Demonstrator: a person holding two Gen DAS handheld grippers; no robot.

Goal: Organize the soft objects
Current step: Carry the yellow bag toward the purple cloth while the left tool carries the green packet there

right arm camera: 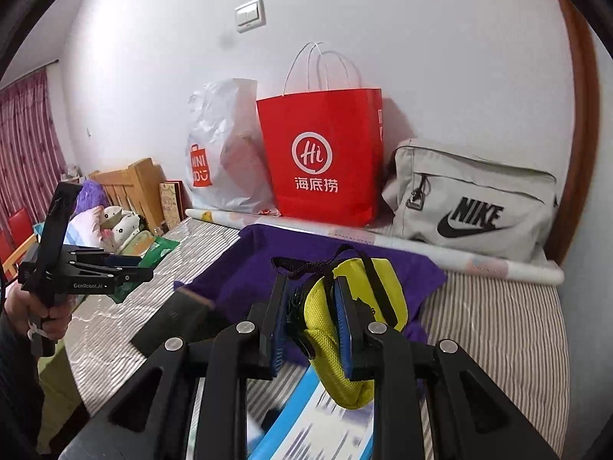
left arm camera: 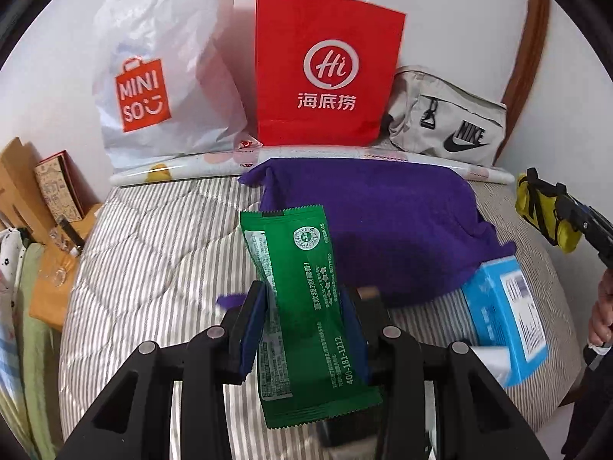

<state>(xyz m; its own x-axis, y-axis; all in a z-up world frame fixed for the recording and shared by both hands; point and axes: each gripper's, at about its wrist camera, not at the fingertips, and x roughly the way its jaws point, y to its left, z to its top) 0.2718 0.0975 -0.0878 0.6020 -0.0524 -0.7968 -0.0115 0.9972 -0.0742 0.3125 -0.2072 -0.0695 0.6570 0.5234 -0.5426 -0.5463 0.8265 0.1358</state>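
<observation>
My left gripper (left arm camera: 302,306) is shut on a green snack packet (left arm camera: 302,299) and holds it upright above the striped bed; it also shows in the right wrist view (right arm camera: 126,264) at the far left. My right gripper (right arm camera: 312,299) is shut on a yellow pouch (right arm camera: 345,318) with black straps, above a purple cloth (right arm camera: 268,264). In the left wrist view the pouch (left arm camera: 536,211) and right gripper (left arm camera: 571,211) are at the far right, and the purple cloth (left arm camera: 383,222) lies on the bed behind the packet.
A white Miniso bag (left arm camera: 161,76), a red paper bag (left arm camera: 325,69) and a grey Nike bag (left arm camera: 448,126) stand along the wall behind a rolled sheet (left arm camera: 306,157). A blue box (left arm camera: 502,314) lies at the right on the striped bed (left arm camera: 153,249). A wooden headboard (right arm camera: 130,188) is left.
</observation>
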